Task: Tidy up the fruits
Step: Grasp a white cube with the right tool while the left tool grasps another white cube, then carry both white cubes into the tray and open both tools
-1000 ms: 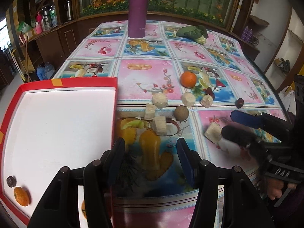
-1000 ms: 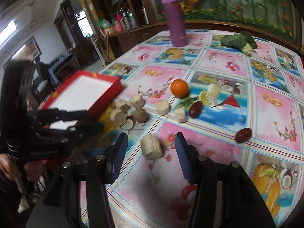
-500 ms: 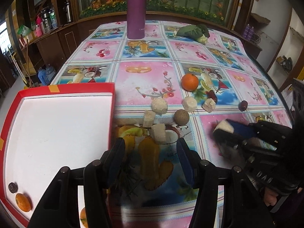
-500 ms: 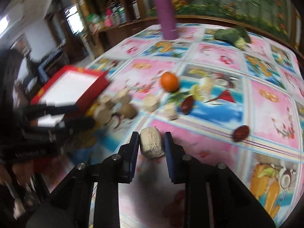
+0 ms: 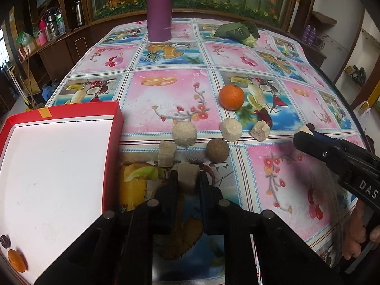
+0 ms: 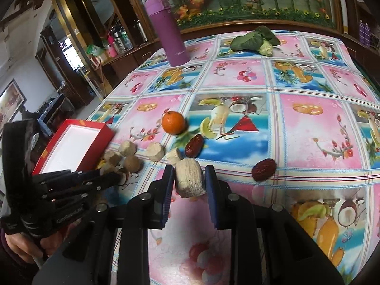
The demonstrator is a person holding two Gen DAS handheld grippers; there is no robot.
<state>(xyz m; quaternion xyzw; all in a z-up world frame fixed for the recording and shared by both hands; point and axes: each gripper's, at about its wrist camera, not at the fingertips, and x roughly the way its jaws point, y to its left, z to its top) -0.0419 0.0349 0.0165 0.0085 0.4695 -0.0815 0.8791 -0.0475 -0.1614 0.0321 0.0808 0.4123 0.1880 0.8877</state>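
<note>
A pale cut chunk [image 6: 189, 180] stands upright between the right claw's [image 6: 188, 178] fingers, pinched there. Another pale block [image 5: 187, 178] sits clamped in the left claw [image 5: 187, 185]. Ahead of that claw lie more beige pieces [image 5: 184, 133] and a brown round fruit [image 5: 217, 150], close together. Farther ahead rests an orange [image 5: 231, 96]. A dark red date [image 6: 264, 169] lies just right of the right claw; a second one [image 6: 194, 145], possibly also a date, lies ahead.

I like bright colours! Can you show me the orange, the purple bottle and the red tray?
Round orange fruit [image 5: 231, 96]: left wrist view, middle of its peel.
Tall purple bottle [image 6: 169, 33]: right wrist view, mid-body.
Red-rimmed white tray [image 5: 83, 109]: left wrist view, far red rim.
</note>
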